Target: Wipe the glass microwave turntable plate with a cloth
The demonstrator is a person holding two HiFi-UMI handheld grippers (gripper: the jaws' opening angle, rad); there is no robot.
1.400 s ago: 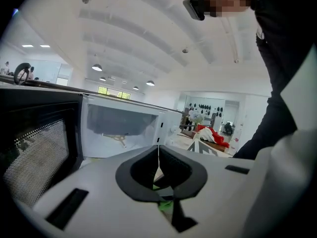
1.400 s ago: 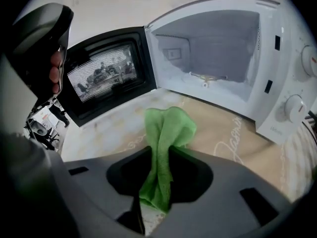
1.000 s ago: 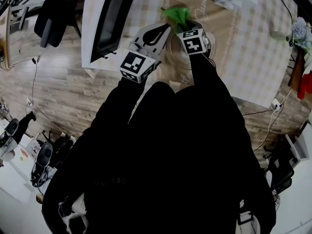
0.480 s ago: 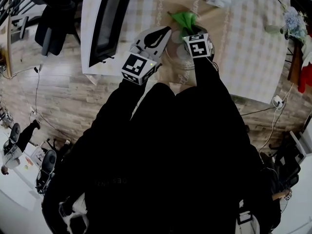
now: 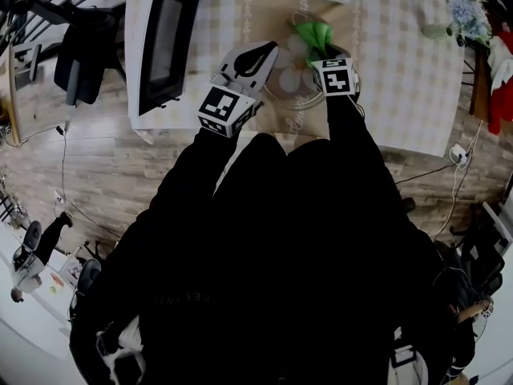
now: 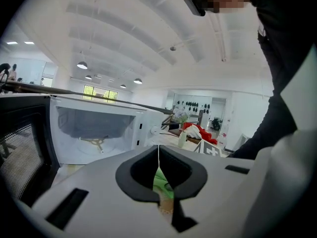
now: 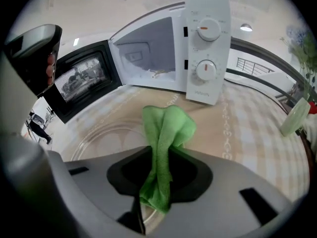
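Right gripper (image 7: 159,172) is clenched on a green microfibre cloth (image 7: 167,128), whose bunched length runs straight out ahead along the jaws. Just beneath those jaws, and spreading ahead and to their left, lies the glass turntable plate (image 7: 104,140), flat on the checked tablecloth (image 7: 257,128). The cloth's free end hangs over the plate's right part; whether it touches the glass I cannot tell. Being round, the plate has no long axis, so I judge the wipe calls for a sweep leftward across it. Left gripper (image 5: 264,53), jaws closed together with nothing discernible between them, sits at the plate's left rim, near the right one. Beyond both stands the open microwave (image 7: 208,48).
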